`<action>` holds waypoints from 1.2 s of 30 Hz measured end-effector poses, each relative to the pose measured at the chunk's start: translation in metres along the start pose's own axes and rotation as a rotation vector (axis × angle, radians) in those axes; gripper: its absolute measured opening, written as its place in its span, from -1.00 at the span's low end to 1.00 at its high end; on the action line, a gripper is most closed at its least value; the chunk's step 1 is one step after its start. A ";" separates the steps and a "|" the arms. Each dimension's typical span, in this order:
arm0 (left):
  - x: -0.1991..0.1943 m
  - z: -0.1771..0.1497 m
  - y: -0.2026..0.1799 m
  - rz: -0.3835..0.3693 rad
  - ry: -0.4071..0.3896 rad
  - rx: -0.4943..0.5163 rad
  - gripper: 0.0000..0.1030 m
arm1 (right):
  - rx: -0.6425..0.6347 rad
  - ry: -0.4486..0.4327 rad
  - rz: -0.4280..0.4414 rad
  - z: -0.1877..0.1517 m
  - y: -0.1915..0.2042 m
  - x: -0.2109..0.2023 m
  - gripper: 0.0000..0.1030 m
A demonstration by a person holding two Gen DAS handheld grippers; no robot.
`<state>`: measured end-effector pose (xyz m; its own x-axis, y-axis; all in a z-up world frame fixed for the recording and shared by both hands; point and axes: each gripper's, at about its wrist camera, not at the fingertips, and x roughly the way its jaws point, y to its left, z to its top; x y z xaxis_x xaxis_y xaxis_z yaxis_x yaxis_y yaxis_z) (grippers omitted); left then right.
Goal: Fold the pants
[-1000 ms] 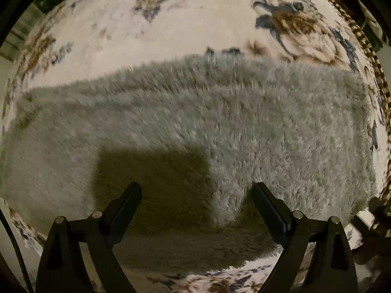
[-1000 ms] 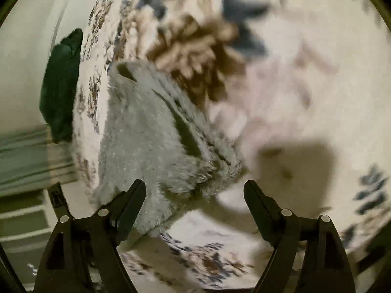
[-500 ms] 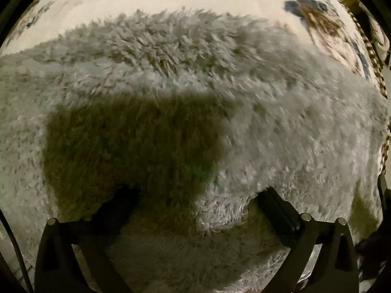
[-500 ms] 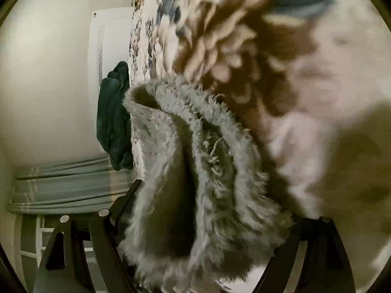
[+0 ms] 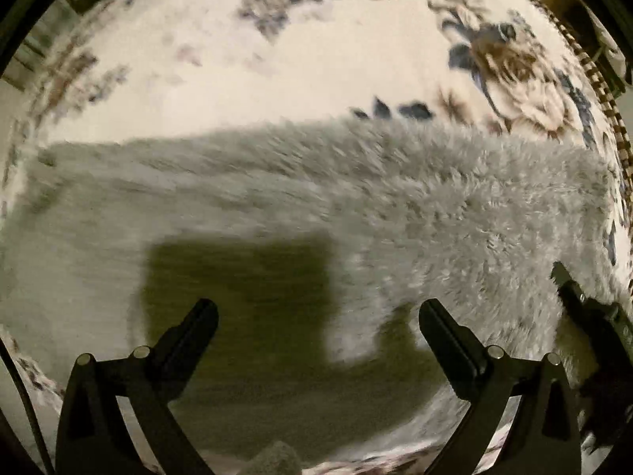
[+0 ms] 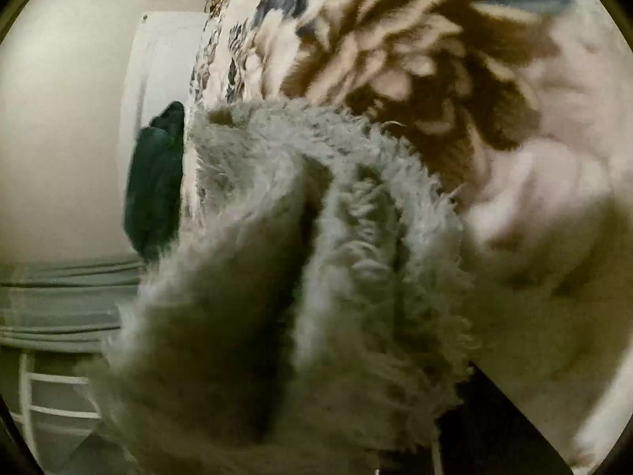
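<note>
In the right wrist view, a pale wall (image 6: 59, 138) is filling the left side, with grey-green striped cloth (image 6: 59, 304) hanging below it and a white rack (image 6: 47, 399) showing at the bottom left. A dark green garment (image 6: 152, 194) is lying bunched at the edge of the floral bedspread (image 6: 395, 59) (cream ground, brown and blue blooms, woven-looking). The grey fluffy pants (image 6: 336, 277) are crowding that lens and hiding nearly all of the right gripper (image 6: 336, 415); only a dark finger (image 6: 514, 431) is showing at the lower right, so whether it is clamping the fabric cannot be told from here.

In the left wrist view, the pants (image 5: 395, 213) are lying flat on the bedspread (image 5: 237, 79), their long axis running left to right across the frame, one end reaching toward the braided edging (image 5: 605, 103) at the right. The pile is shaggy and long, the outline roughly rectangular. The left gripper (image 5: 316, 324) is hovering just above the near edge, its black fingers (image 5: 198, 328) spread wide with nothing between them, casting a blocky shadow (image 5: 237, 277) on the fleece. A dark tool part (image 5: 585, 308) is poking in at the far right
</note>
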<state>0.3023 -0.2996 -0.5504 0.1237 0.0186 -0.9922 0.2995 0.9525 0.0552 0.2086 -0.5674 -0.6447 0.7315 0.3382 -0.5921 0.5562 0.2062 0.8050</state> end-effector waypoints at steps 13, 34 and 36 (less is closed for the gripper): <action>-0.074 -0.014 0.098 0.017 -0.122 -0.018 1.00 | -0.350 -0.073 -0.123 -0.071 0.180 -0.008 -0.68; -0.088 -0.083 0.406 0.142 -0.114 -0.406 1.00 | -0.827 0.522 -0.355 -0.374 0.256 0.229 0.06; -0.089 -0.083 0.417 0.127 -0.113 -0.424 1.00 | -0.862 0.593 -0.335 -0.393 0.259 0.230 0.52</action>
<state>0.3377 0.1217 -0.4489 0.2442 0.1320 -0.9607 -0.1357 0.9856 0.1009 0.3654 -0.0755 -0.5577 0.1610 0.4856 -0.8592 0.0603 0.8641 0.4996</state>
